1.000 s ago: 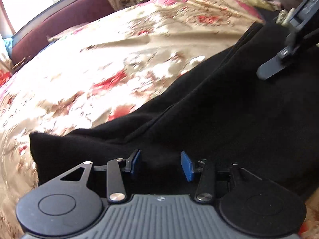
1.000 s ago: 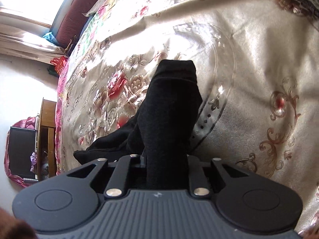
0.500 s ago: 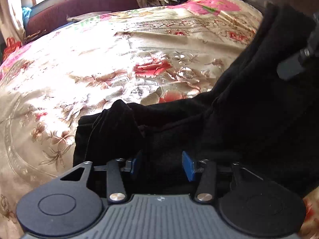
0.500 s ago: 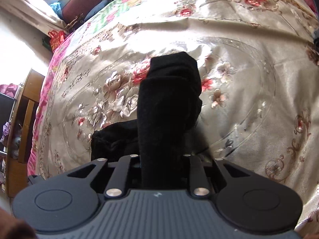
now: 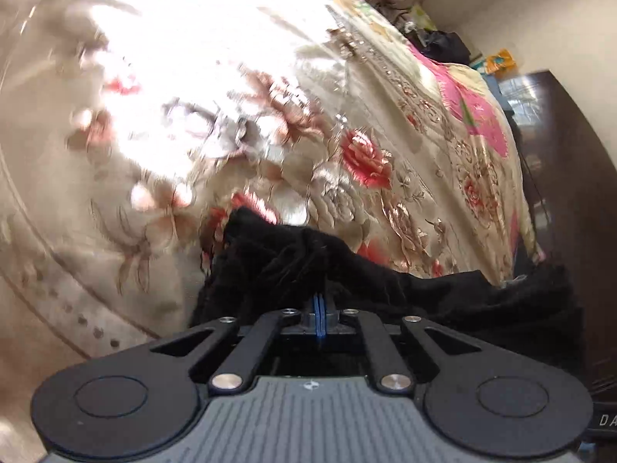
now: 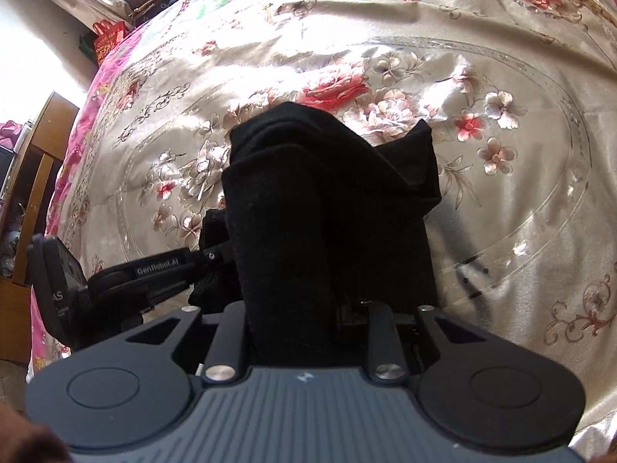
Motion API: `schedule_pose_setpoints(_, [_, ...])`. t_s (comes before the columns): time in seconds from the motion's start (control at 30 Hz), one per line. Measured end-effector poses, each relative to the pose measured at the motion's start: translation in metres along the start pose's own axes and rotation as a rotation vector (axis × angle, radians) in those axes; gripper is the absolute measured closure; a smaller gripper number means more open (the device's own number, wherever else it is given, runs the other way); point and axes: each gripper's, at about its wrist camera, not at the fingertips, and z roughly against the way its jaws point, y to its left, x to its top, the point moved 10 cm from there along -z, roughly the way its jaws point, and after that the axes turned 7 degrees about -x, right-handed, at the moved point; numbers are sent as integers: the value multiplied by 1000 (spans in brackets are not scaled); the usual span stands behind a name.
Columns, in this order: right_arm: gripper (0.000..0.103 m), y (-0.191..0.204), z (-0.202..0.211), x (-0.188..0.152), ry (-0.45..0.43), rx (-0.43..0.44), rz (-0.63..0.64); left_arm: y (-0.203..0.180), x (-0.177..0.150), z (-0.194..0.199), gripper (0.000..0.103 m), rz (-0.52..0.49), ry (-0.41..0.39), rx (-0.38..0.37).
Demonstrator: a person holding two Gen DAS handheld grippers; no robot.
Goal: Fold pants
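The left gripper (image 5: 319,310) is seen with its blue pads (image 5: 317,314) pressed together, having just closed, and a bunched ridge of the black knitted pants (image 5: 293,262) is pinched at their tips. The tool is tilted downward toward the floral satin bedspread (image 5: 366,154), and the view around it is smeared by motion. From the pinch, the dark fabric is trailed off to the right in a low band above the bedspread.

The right gripper (image 6: 304,308) is clamped on a thick folded column of the pants (image 6: 327,193); its pads are hidden by the cloth, which fills the gap between the linkage bars. This tool is pointed steeply down at the bedspread (image 6: 501,212). The cloth is draped forward from the jaws, with a rounded fold at the far end and a pointed corner to the right of it. The left gripper (image 6: 216,256) is seen low on the left, touching the pants at their left edge.

Relative to the pants, bare bedspread is spread widely beyond and to the right. To the left of the pants the bed's pink border is reached, with a wooden cabinet (image 6: 42,162) beyond it. In the left wrist view, a dark wardrobe (image 5: 570,193) stands beyond the bedspread's right edge.
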Motion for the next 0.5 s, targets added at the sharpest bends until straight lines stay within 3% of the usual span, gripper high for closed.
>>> schedule_pose_setpoints(0.1, [76,15,-14,-4,2,-21,44,-20,6,11,80,-182,-56,80])
schedule_pose_setpoints(0.2, [76,22,-32,-8,30,-12,7,-21,6,22,80,-251,-78,116])
schedule_pose_setpoints(0.27, [77,24,-32,-5,12,-9,-15,-15,2,34,68,-292,-92,167])
schedule_pose_setpoints(0.33, [78,24,-27,-1,-2,10,-59,-9,-8,45,57,-404,-116,281])
schedule_pose_setpoints(0.37, [78,24,-25,1,-5,11,-63,-9,-16,48,57,-467,-118,309])
schedule_pose_setpoints(0.5, [76,27,-25,9,-8,-35,-49,-23,-41,58,57,-549,-110,258])
